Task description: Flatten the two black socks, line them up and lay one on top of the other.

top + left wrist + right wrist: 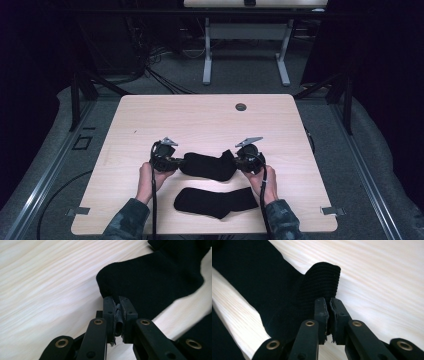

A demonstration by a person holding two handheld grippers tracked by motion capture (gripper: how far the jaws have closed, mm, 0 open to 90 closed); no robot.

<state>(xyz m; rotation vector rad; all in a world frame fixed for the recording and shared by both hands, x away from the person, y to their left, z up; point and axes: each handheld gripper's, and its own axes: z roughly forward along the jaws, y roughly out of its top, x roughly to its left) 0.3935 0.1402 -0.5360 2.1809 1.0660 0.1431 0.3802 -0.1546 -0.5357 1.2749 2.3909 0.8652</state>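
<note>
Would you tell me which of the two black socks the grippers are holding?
The far sock, held at its ends by the left gripper and right gripper. The near sock lies untouched by the table edge.

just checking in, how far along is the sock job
Early. Done: nothing paired yet. In hand: left tongs and right tongs each pinch an end of the far sock. Left: probably laying it on the near sock, which lies flat, apart, untouched.
</note>
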